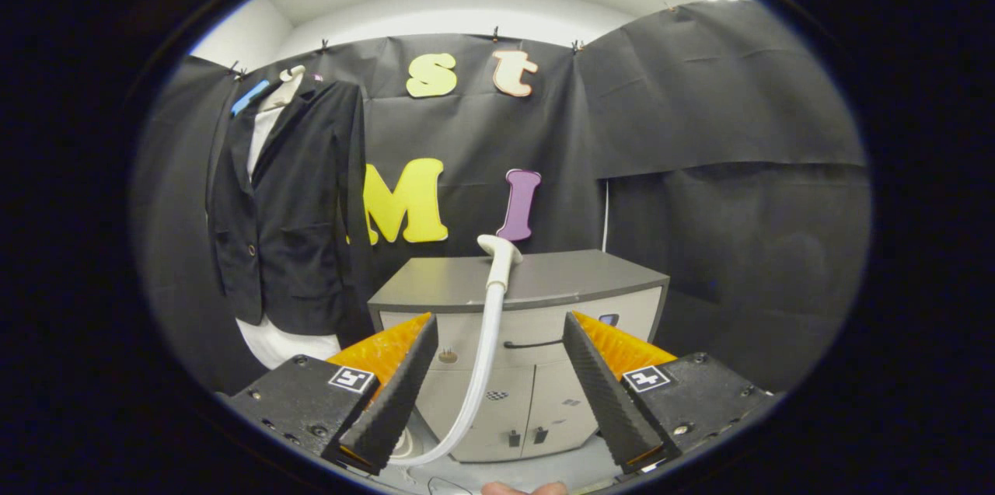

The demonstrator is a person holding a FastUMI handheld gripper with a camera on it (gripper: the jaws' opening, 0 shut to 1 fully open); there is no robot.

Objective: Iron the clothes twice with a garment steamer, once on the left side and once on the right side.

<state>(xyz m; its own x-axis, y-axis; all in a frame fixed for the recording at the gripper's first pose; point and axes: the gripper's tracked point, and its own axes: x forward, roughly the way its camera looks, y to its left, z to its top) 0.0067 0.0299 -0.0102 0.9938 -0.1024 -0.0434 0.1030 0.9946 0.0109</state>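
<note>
Standing wide apart and empty, the jaws are framing the garment steamer (497,254), resting upright on the bench (560,277) with its hose (478,378) trailing down. It is looking light, stiff; grasp the handle below the head. The jacket (291,207) is hanging left.

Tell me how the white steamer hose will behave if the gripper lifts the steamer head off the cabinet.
The hose already bends in a loose curve, so it is probably floppy and will trail and sway. The steamer head on the grey cabinet looks small, likely light, but the hose may drag it. The open hand-held gripper touches neither.
</note>
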